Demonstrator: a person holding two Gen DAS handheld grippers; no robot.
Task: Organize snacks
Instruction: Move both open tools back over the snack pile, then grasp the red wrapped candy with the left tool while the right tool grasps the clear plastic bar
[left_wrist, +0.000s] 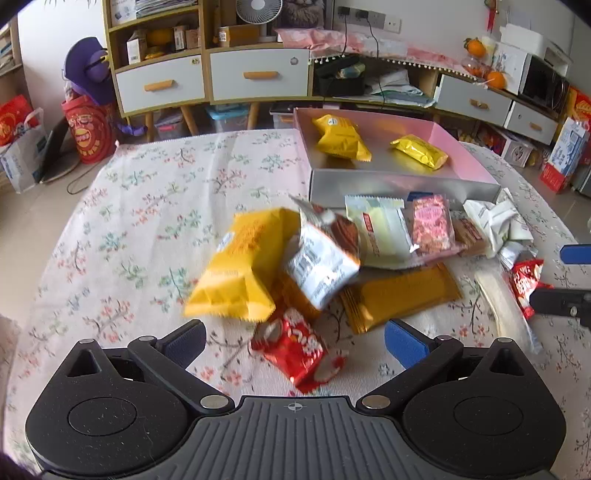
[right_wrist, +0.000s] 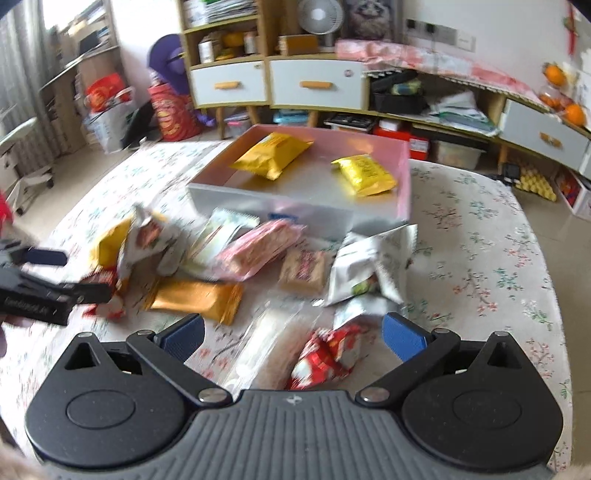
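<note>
Left claw (left_wrist: 295, 341): spread wide and empty, low over the near edge of the snack heap, a red packet (left_wrist: 297, 349) lying between its fingers.
Right claw (right_wrist: 293, 334): also spread and empty; a crumpled red wrapper (right_wrist: 325, 356) and a clear sleeve (right_wrist: 266, 341) sit in its gap.
Snack pile (left_wrist: 369, 251): loose on the worktop (left_wrist: 147, 206), just in front of the box, probably so each piece is a short carry.
Box (left_wrist: 399, 182): open, holding two yellow bags (left_wrist: 341, 137), well apart.
Orange bar (left_wrist: 400, 293): flat, long axis running left to right, tilted slightly away.
Big yellow bag (left_wrist: 236, 269): blurred; long axis appears to run toward the box.
</note>
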